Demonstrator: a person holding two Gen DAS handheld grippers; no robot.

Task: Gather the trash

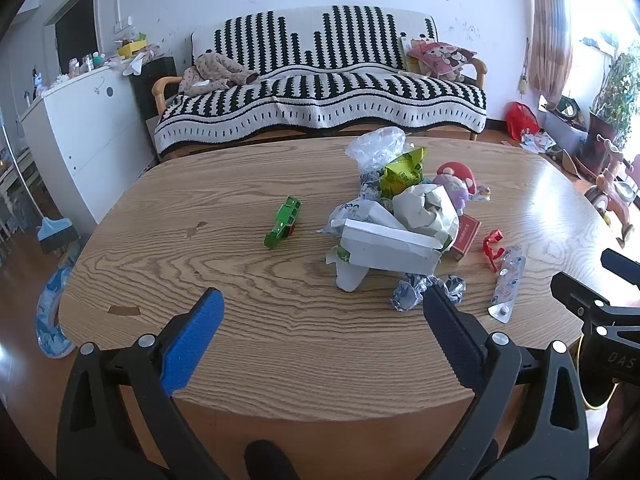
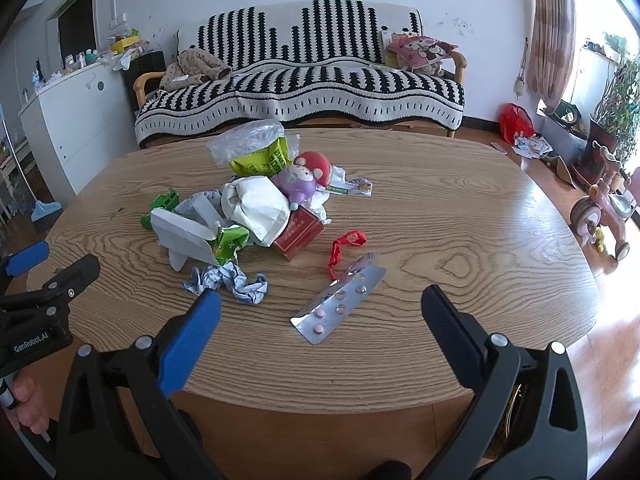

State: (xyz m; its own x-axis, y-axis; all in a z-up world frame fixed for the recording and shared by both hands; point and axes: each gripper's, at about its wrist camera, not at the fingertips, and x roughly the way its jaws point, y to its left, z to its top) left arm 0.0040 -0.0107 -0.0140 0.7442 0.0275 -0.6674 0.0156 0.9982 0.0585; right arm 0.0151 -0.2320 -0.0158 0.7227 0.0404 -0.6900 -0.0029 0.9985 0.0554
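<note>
A heap of trash lies on the wooden table (image 1: 248, 320) (image 2: 460, 220): a white flattened carton (image 1: 388, 246) (image 2: 184, 236), crumpled white paper (image 1: 426, 208) (image 2: 258, 204), a green-yellow snack bag (image 1: 402, 174) (image 2: 264, 158), a clear plastic bag (image 1: 376, 148) (image 2: 248, 136), a crumpled blue-white wrapper (image 1: 420, 290) (image 2: 232, 280), a red box (image 1: 466, 234) (image 2: 300, 232), a red ribbon (image 1: 492, 246) (image 2: 344, 248) and a silver pill blister (image 1: 506, 284) (image 2: 340, 304). My left gripper (image 1: 322, 326) is open and empty, short of the heap. My right gripper (image 2: 320, 326) is open and empty, just before the blister.
A green toy car (image 1: 284, 222) (image 2: 160, 206) lies left of the heap. A purple and red plush toy (image 1: 456, 184) (image 2: 306, 178) rests on the heap's far side. A striped sofa (image 1: 320, 80) stands behind the table, a white cabinet (image 1: 80, 128) to the left.
</note>
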